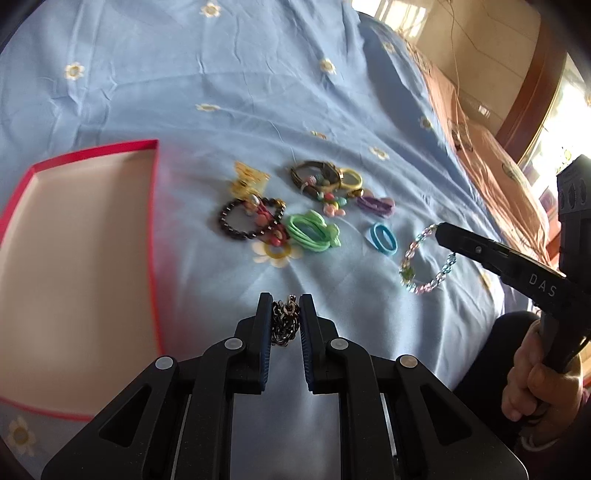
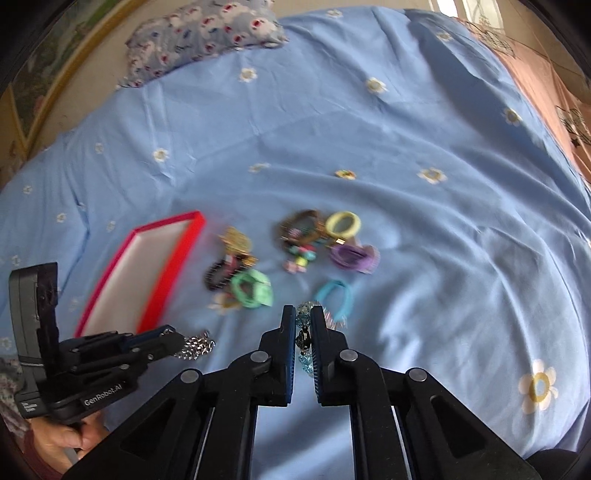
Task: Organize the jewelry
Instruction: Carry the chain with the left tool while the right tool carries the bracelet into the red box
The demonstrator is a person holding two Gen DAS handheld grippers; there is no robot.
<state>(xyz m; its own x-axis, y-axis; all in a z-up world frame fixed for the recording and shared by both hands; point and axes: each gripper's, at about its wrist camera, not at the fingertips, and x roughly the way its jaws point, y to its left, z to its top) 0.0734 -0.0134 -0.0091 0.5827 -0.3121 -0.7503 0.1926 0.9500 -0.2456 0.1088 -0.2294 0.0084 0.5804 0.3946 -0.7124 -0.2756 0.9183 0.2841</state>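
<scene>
Jewelry lies in a loose cluster on a blue bedsheet [image 1: 258, 92] printed with small daisies, to the right of a shallow red box [image 1: 154, 236] with a pale inside. The left gripper [image 1: 285, 306] is closed on a dark metal chain [image 1: 285, 321], which bunches between the two blue-lined pads and hangs just above the sheet, near the box's right wall. In the right wrist view the same chain [image 2: 195, 345] shows silver and glinting at the tip of the left tool.

The right gripper [image 2: 303, 317] is clamped on a bracelet of clear and pastel beads [image 2: 305, 343]; seen from the left wrist camera, that bracelet [image 1: 424, 266] forms an open loop under the black fingertip, with its lower part touching or nearly touching the sheet (which of the two cannot be told).

Among the pieces on the sheet are a dark beaded bracelet [image 1: 240, 221], a gold ornament [image 1: 248, 179] behind it, a bundle of green hair ties [image 1: 310, 230], a blue hair tie [image 1: 383, 238], a purple one [image 1: 375, 206], a yellow ring-shaped band [image 1: 351, 178] and a brown bangle [image 1: 314, 175] with small coloured beads beside it. The blue hair tie lies closest to the bracelet held on the right. A flowered pillow [image 2: 207, 33] sits at the far edge of the bed. The right wrist view is blurred around the cluster.
</scene>
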